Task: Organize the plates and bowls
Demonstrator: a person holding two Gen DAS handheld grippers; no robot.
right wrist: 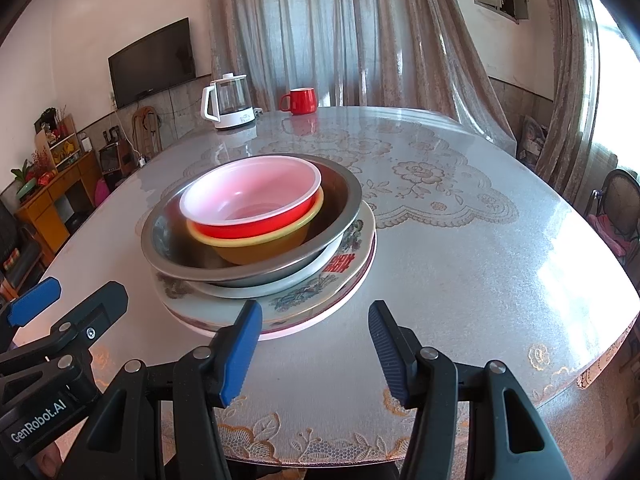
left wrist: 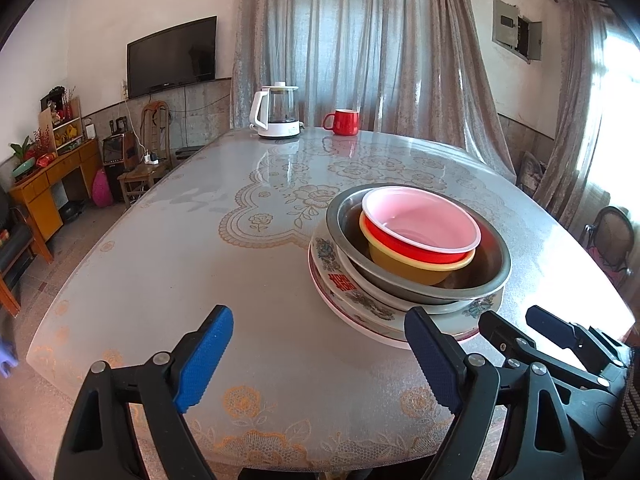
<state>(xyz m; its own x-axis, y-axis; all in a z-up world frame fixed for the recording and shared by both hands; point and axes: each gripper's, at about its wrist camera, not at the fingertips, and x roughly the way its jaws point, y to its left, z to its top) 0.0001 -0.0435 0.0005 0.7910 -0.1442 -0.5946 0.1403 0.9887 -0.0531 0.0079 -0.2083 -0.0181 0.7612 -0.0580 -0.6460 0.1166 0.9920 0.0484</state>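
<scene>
Right wrist view: both grippers, left gripper (left wrist: 318, 360) and right gripper (right wrist: 316, 350), gape empty; red-and-white plastic bowl (right wrist: 256, 200) sits tilted in yellow plastic bowl (right wrist: 264, 246), could slide if nudged.

Round table (left wrist: 168, 264), lace-patterned cover under a clear glossy sheet. Directly on it: stack of plates (left wrist: 360, 304) near the front edge; kettle (left wrist: 276, 112) and red mug (left wrist: 344, 122) at the far edge.
</scene>
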